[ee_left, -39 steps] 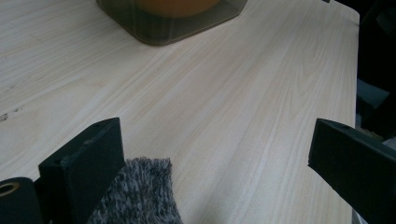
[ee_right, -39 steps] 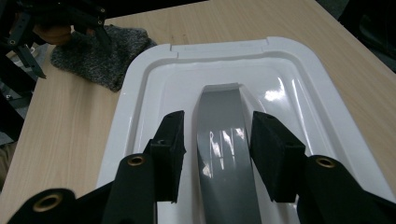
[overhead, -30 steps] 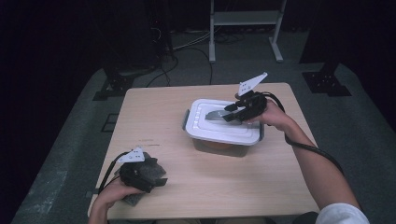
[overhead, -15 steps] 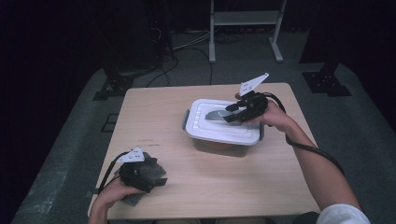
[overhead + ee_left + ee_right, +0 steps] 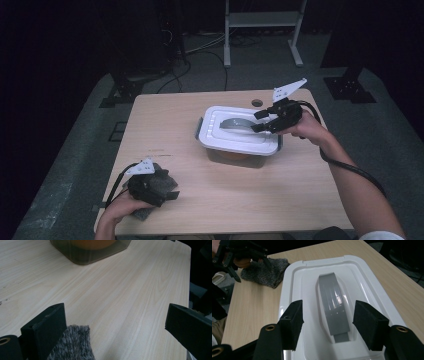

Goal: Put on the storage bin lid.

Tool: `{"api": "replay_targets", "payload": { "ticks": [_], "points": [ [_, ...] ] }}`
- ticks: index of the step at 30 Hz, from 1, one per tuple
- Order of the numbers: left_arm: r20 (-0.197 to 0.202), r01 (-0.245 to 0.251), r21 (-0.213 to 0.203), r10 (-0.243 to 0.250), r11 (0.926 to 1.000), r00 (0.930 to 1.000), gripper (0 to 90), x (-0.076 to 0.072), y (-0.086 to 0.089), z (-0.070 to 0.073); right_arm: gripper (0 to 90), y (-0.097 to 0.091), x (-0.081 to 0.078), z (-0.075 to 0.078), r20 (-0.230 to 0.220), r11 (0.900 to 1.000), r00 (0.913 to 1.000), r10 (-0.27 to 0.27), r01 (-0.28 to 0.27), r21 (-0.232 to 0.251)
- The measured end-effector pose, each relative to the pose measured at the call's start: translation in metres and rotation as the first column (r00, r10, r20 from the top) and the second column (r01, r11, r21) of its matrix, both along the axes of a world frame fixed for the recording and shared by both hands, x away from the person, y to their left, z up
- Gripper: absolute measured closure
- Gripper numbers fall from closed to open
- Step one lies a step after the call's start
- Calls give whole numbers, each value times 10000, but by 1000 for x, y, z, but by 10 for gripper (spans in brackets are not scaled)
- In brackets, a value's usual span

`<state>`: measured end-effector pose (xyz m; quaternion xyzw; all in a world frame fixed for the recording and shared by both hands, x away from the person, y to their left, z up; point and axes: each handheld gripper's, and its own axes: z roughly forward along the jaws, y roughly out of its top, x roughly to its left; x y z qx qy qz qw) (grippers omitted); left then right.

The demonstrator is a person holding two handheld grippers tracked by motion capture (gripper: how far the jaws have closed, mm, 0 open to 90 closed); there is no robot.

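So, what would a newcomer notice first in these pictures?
The white plastic lid with a grey handle, shut on a clear box mid-table, draws the eye. The right gripper hovers open over that handle, its jaws just having widened. Near the front left corner, the left gripper rests open by a grey knitted cloth.

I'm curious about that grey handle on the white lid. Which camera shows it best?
The right gripper view: the grey handle lies close up between open jaws. The high view shows it small; the left gripper view catches the box's base.
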<state>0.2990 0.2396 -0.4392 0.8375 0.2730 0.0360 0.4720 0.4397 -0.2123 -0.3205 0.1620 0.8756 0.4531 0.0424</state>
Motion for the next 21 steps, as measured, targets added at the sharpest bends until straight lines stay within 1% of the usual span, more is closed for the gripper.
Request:
{"api": "replay_targets", "payload": {
  "ticks": [2, 4, 12, 14, 16, 21],
  "points": [
    [8, -23, 25, 23, 10000, 10000, 26, 0, 1, 0, 389, -6, -3, 1, 26, 9999, 9999, -125, 125, 32],
    [8, -47, -49, 47, 10000, 10000, 26, 0, 0, 0, 381, -11, -7, 1, 15, 9997, 9997, -231, 231, 93],
    [-15, -16, 23, 16, 10000, 10000, 26, 1, 0, -1, 369, -35, -20, 2, 28, 9981, 9983, -581, 580, 193],
    [-16, -23, -1, 23, 10000, 10000, 27, 0, 0, -1, 368, -41, -23, 1, 23, 9972, 9976, -699, 698, 283],
    [-16, -12, 38, 12, 10000, 10000, 26, 0, 0, -1, 364, -46, -24, 0, 23, 9963, 9968, -803, 802, 295],
    [-34, -28, -16, 28, 10000, 10000, 26, 0, 0, -1, 357, -57, -30, -3, -59, 9942, 9947, -1024, 1026, 327]
  ]
}}
